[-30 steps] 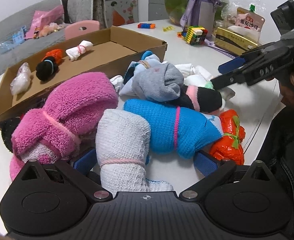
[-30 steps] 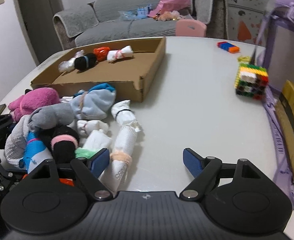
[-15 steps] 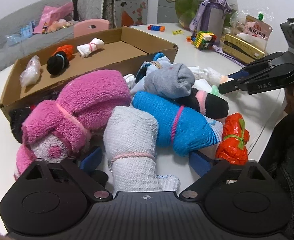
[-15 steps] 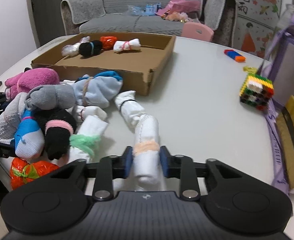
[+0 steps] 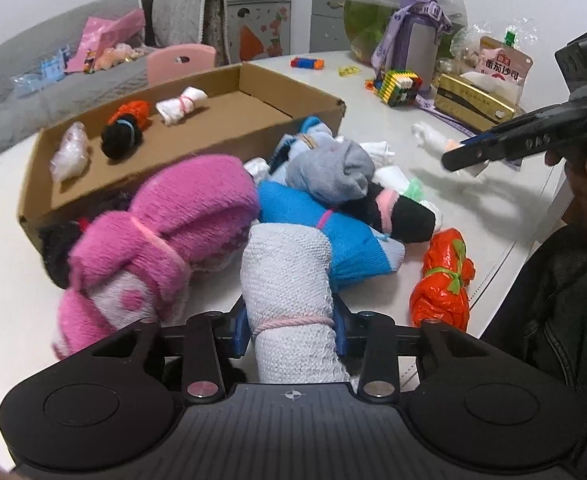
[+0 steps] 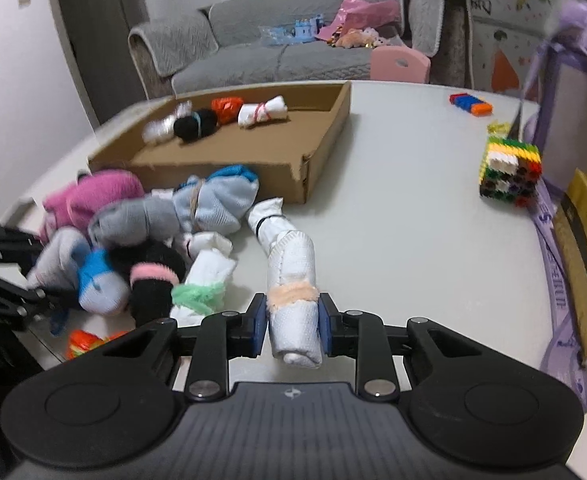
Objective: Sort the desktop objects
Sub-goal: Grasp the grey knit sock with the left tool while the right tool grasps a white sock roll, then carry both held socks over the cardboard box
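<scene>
The light is soft and a bit dim. A gray shadow lies on the bench [image 5: 493, 200]. Edges look bent and round, corners go dark, and the sides look blurry.

My left wrist view sits just behind the left gripper [image 5: 293, 322], tilted down across the sock pile [image 5: 253, 216] toward the cardboard tray [image 5: 305, 98] ahead-left. My right wrist view looks down past the right gripper [image 6: 289, 320], with the pile to its left. Both share tray, pile and brick cube [image 6: 509, 172] (each also glimpses the other gripper at its edge).
</scene>
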The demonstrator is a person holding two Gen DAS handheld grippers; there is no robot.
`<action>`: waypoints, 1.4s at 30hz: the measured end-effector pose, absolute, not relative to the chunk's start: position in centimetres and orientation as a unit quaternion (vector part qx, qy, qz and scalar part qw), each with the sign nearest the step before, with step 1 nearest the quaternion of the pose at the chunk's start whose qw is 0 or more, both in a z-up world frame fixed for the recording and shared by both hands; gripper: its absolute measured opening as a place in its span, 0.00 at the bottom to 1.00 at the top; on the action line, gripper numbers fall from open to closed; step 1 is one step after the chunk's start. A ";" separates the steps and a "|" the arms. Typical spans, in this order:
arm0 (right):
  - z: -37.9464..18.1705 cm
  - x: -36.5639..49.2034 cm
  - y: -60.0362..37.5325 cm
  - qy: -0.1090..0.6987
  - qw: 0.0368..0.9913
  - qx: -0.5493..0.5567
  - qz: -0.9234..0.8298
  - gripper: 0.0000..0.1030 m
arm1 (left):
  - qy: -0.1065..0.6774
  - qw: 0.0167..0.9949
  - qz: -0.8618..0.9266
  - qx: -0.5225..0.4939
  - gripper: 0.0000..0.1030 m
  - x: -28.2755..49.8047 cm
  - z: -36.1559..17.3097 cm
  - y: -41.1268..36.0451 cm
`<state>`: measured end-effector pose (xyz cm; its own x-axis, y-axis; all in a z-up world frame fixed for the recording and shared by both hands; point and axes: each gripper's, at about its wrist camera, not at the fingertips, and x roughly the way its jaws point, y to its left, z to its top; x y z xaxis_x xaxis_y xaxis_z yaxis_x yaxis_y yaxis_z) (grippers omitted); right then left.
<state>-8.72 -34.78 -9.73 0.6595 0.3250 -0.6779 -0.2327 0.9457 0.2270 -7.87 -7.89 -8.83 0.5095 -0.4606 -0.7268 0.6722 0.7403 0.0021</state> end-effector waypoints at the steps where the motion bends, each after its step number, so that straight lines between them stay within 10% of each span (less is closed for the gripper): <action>1: -9.5 -8.6 -35.4 0.381 0.908 0.073 0.155 0.23 | 0.367 0.858 -0.329 0.145 0.44 -7.9 -8.5 -7.7; 42: 1.1 4.1 -35.1 0.299 0.900 0.153 0.278 0.23 | 0.274 0.908 -0.273 0.164 0.44 6.1 3.3 -8.7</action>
